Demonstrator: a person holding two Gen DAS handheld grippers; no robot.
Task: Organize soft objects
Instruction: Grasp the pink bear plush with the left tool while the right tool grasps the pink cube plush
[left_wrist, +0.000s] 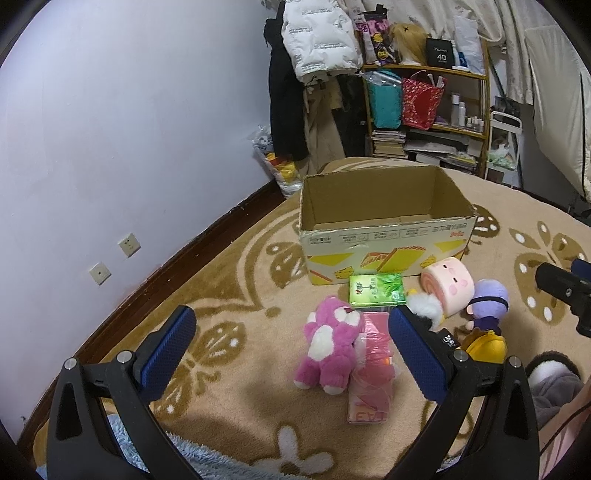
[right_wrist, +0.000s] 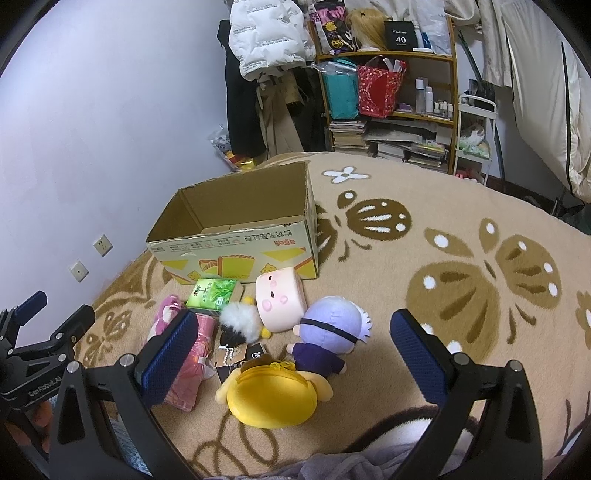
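An open, empty cardboard box (left_wrist: 384, 236) (right_wrist: 236, 251) stands on the carpet. In front of it lie a pink plush bear (left_wrist: 328, 350) (right_wrist: 166, 314), a pink tissue pack (left_wrist: 371, 380) (right_wrist: 192, 365), a green tissue pack (left_wrist: 376, 290) (right_wrist: 212, 291), a pink roll plush (left_wrist: 448, 284) (right_wrist: 280, 299), a purple-haired doll (left_wrist: 487, 302) (right_wrist: 328, 336), a yellow plush (left_wrist: 484, 347) (right_wrist: 273, 395) and a white-black fluffy toy (right_wrist: 240, 321). My left gripper (left_wrist: 291, 350) is open above the bear. My right gripper (right_wrist: 291, 354) is open above the doll and the yellow plush.
A patterned beige carpet (right_wrist: 461, 258) covers the floor, with a lilac wall (left_wrist: 129, 129) at left. A cluttered shelf (left_wrist: 424, 110) and hanging coats (left_wrist: 317, 55) stand behind the box. A fluffy slipper (left_wrist: 550, 373) lies at right.
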